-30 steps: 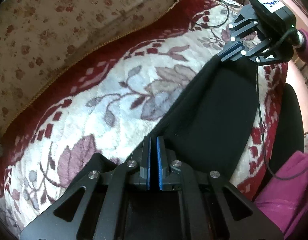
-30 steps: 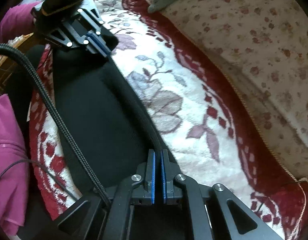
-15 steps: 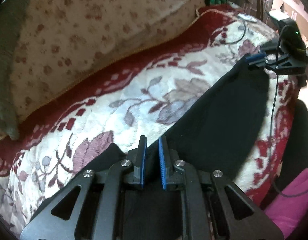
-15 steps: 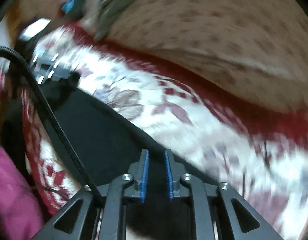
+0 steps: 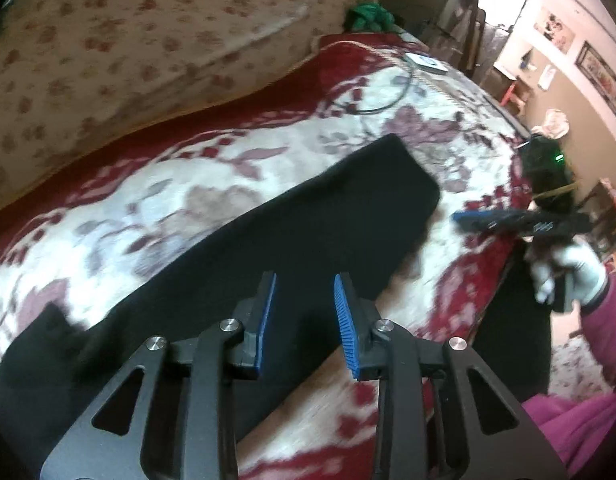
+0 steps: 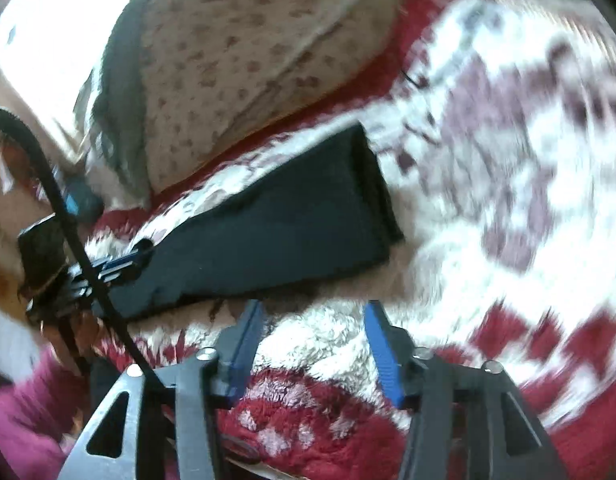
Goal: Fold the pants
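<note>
The black pants (image 5: 308, 232) lie flat as a long folded strip on the red and white floral blanket (image 5: 156, 208); they also show in the right wrist view (image 6: 284, 224). My left gripper (image 5: 304, 280) is open and empty, just above the near part of the pants. My right gripper (image 6: 312, 312) is open and empty over the blanket, a little off the pants' near edge. In the left wrist view the right gripper (image 5: 468, 218) sits beyond the far end of the pants. In the right wrist view the left gripper (image 6: 120, 264) is at the pants' left end.
A floral beige cushion (image 5: 120, 40) runs along the back of the blanket. A cable (image 5: 388, 96) and a small white device (image 5: 426, 62) lie at the far end. A green object (image 5: 368, 16) sits behind. The person's magenta sleeve (image 5: 588, 408) is at the right.
Both grippers have opened and let go of the pants, which now lie on the blanket. Both have drawn back, the right one off the far end.
</note>
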`<state>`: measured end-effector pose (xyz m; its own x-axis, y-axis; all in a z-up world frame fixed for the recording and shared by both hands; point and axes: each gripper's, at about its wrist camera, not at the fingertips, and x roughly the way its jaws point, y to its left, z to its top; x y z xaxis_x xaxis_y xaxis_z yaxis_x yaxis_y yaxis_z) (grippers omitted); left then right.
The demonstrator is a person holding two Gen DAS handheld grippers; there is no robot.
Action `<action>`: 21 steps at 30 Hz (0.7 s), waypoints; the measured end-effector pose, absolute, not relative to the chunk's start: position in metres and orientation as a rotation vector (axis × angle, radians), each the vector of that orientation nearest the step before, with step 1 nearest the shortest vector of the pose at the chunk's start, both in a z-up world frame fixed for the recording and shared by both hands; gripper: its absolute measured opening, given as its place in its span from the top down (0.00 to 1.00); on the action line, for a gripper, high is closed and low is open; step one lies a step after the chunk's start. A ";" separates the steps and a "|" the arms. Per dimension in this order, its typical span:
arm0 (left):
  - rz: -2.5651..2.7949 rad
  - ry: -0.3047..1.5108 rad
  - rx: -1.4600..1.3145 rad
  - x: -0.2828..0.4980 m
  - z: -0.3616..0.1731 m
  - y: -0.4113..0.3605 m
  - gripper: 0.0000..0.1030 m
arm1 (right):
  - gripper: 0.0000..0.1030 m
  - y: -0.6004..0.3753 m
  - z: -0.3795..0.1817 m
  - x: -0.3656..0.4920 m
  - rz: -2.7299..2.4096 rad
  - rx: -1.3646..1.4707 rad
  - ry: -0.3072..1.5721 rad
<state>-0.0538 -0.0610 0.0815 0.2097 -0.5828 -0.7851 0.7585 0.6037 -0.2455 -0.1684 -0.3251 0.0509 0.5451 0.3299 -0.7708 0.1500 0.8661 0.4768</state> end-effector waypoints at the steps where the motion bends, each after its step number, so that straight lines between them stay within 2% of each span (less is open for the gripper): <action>1: -0.956 0.980 0.212 -0.054 0.082 -0.070 0.73 | 0.51 -0.324 0.048 -0.169 0.093 0.542 1.002; 3: -0.997 0.985 0.219 -0.051 0.079 -0.083 0.72 | 0.51 -0.324 0.046 -0.168 0.061 0.544 0.974; 6: -1.044 1.004 0.228 -0.042 0.072 -0.109 0.65 | 0.50 -0.332 0.041 -0.164 0.043 0.628 0.918; 13: -1.068 1.060 0.251 -0.010 0.055 -0.153 0.65 | 0.48 -0.347 0.025 -0.147 0.049 0.716 0.874; 18: -1.110 1.072 0.276 0.006 0.052 -0.179 0.65 | 0.39 -0.349 0.022 -0.148 0.086 0.758 0.788; 21: -1.146 1.090 0.315 0.010 0.047 -0.197 0.65 | 0.38 -0.348 0.022 -0.147 0.104 0.747 0.789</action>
<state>0.0095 -0.1967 0.0466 -0.0024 -0.5726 -0.8199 0.8474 0.4342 -0.3057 -0.1475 -0.3478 0.0221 0.7135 0.3508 -0.6065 0.1825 0.7428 0.6442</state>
